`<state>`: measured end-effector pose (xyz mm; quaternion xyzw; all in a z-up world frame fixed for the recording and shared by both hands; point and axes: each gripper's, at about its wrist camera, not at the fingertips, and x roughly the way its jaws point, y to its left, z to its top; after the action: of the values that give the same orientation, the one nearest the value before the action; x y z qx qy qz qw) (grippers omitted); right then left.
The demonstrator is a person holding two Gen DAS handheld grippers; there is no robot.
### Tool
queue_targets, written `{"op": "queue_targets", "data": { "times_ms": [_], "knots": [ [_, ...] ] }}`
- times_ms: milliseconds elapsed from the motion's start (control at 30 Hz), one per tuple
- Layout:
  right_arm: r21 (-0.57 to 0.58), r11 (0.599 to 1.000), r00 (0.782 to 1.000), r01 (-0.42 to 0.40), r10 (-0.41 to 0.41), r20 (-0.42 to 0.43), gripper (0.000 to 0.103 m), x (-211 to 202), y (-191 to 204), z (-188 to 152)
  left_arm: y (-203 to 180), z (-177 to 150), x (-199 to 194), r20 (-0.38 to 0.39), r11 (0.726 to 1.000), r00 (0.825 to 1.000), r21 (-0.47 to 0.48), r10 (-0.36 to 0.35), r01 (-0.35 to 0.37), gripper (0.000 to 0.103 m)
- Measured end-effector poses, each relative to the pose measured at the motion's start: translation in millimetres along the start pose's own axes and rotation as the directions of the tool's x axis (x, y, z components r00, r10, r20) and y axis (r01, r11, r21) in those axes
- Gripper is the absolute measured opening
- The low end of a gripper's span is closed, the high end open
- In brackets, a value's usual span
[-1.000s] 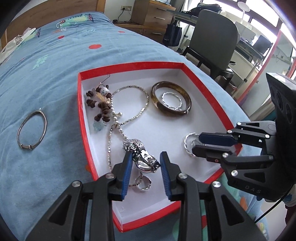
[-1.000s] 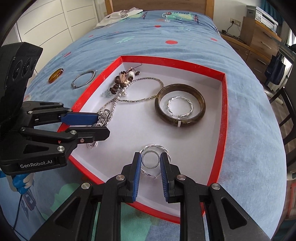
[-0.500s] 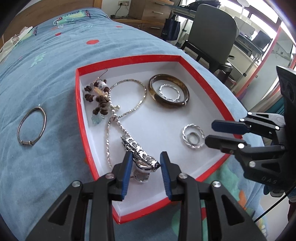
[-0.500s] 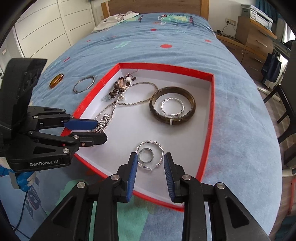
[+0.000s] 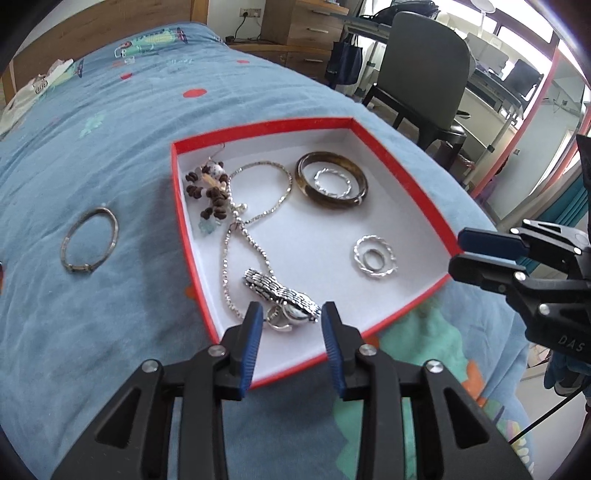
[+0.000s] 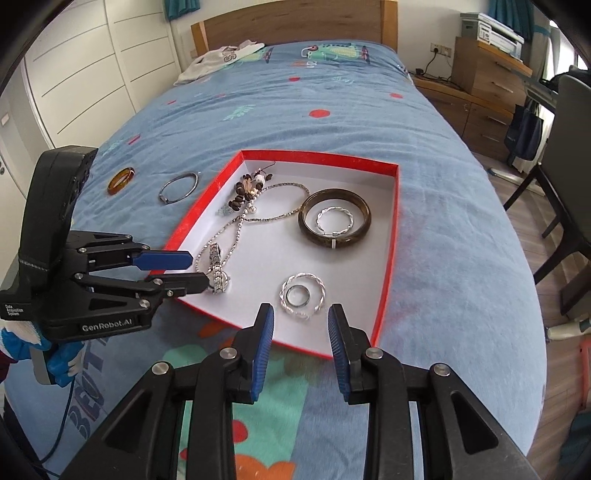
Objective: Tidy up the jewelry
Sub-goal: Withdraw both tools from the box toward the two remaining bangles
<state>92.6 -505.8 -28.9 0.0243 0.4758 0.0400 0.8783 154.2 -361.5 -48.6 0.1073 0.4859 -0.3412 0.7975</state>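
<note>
Housing (image 6: 74,295) lettering reads "GenRobot.AI"

Bed (image 6: 332,122) with blue patterned cover, wooden headboard (image 6: 295,22). White wardrobe doors (image 6: 92,55) at one side. Wooden drawer unit (image 6: 491,70) at other, printer (image 6: 491,27) on top. Dark chair (image 5: 424,66), desk, bright windows. Wood floor (image 6: 535,221).

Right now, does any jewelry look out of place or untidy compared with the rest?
Yes. Two pieces lie outside the red box, on the bedspread to its left: a thin metal bangle and an amber ring. Inside the box, the silver chain necklace is tangled with the brown bead piece, while the other pieces lie neatly.
</note>
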Motion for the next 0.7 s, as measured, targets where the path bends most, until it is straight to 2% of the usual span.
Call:
{"op": "queue_targets", "data": {
  "times_ms": [133,300,700],
  "knots": [
    [0.027,1.0,1.0,0.005,-0.006,0.021,0.035,-16,2,-6,-4,-4,-26,0.039,1.0,0.999,0.0,0.011,-0.011,0.036],
    [0.032,0.999,0.999,0.005,-0.007,0.05,0.036,-36,12,-14,-7,-17,-62,0.092,0.999,0.995,-0.005,0.048,-0.048,0.036],
    [0.038,0.999,0.996,-0.002,-0.002,0.084,0.041,-67,48,-33,1,-65,-134,0.181,0.985,0.969,-0.077,0.165,-0.153,0.042]
  ]
}}
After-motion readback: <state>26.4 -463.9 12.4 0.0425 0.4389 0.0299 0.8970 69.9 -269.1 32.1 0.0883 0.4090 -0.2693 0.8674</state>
